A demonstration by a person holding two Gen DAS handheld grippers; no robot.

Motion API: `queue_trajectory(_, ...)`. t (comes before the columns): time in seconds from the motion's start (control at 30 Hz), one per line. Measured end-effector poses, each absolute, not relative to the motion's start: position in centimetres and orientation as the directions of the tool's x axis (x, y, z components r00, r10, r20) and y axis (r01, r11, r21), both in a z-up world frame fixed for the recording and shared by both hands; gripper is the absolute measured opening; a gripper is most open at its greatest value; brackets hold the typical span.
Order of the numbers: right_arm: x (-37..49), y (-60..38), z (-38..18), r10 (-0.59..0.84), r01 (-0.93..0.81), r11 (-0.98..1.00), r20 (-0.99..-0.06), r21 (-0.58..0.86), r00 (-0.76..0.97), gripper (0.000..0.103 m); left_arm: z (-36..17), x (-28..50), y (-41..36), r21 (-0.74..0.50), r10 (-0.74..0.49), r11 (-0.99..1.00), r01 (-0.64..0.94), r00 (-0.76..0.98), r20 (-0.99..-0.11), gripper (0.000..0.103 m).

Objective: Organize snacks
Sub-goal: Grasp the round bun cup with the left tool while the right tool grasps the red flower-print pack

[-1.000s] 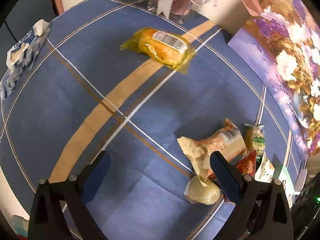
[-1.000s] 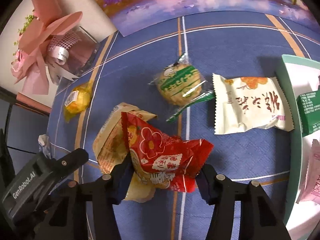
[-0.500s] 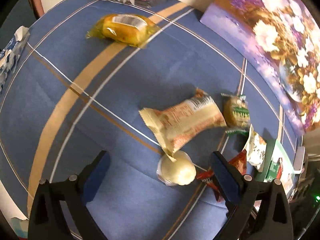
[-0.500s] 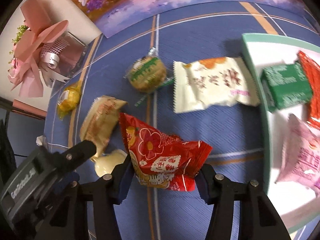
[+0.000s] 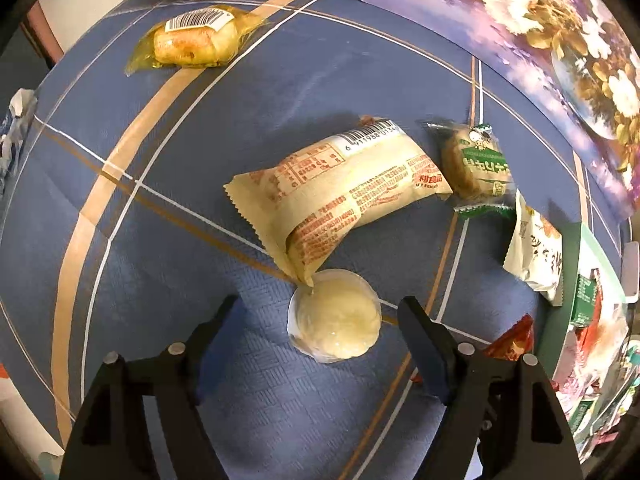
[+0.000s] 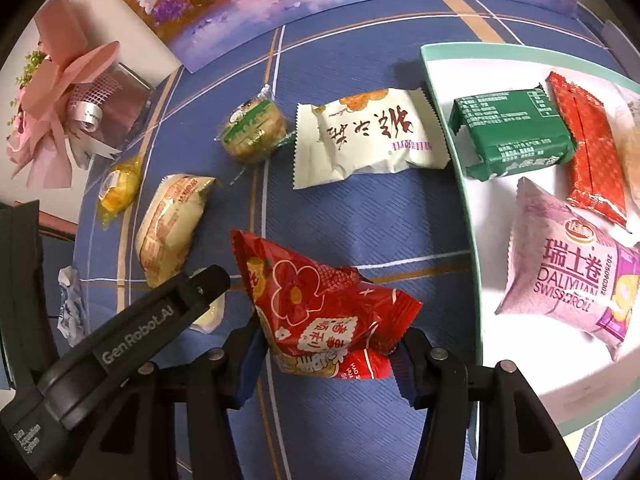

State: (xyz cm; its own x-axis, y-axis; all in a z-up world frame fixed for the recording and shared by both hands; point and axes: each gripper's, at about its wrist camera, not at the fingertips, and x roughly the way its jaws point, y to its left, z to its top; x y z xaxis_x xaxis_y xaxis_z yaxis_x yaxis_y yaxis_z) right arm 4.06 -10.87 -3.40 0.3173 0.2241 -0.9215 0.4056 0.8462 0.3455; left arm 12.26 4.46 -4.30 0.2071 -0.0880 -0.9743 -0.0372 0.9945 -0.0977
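Observation:
A pale round jelly cup (image 5: 336,320) lies on the blue cloth, its rim under a corner of a long beige packet (image 5: 340,192). My left gripper (image 5: 318,308) hangs over the cup with its jaws closing; the cup sits between the fingers and neither pad touches it. My right gripper (image 6: 324,356) is shut on a crumpled red snack packet (image 6: 320,308), held above the cloth just left of the mint-rimmed white tray (image 6: 492,240). The tray holds a green packet (image 6: 512,136), a red bar (image 6: 588,140) and a purple Swiss roll (image 6: 568,272).
Loose on the cloth are a green-labelled biscuit (image 5: 476,164), a white packet (image 6: 368,136) and a yellow cake packet (image 5: 192,40). A pink bouquet (image 6: 60,92) and a floral picture (image 5: 540,40) stand at the far edge. The left gripper's body (image 6: 132,332) crowds my right gripper.
My left gripper has travelled over to the beige packet and jelly cup, dropped lower, and narrowed its jaws. My right gripper has carried the red packet toward the tray.

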Motion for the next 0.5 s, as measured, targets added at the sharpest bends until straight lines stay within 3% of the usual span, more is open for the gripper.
queue_trajectory(0.1, 3.7, -10.9, -3.4, 0.218, 0.412, 0.846, -0.925, 0.339, 0.312, 0.058, -4.5, 12.1, 3.4, -0.053, -0.046, 0.998, -0.029, 0.226, -0.973, 0.074)
queue_trajectory(0.37, 2.1, -11.4, -3.2, 0.204, 0.428, 0.844, -0.932, 0.323, 0.301, 0.058, -4.5, 10.9, 2.4, 0.000, -0.005, 1.000, 0.015, 0.275, -0.962, 0.072)
queue_trajectory(0.5, 1.6, -11.6, -3.1, 0.206, 0.439, 0.838, -0.932, 0.325, 0.297, 0.058, -4.2, 9.8, 1.6, 0.000, -0.010, 0.999, 0.035, 0.289, -0.957, 0.061)
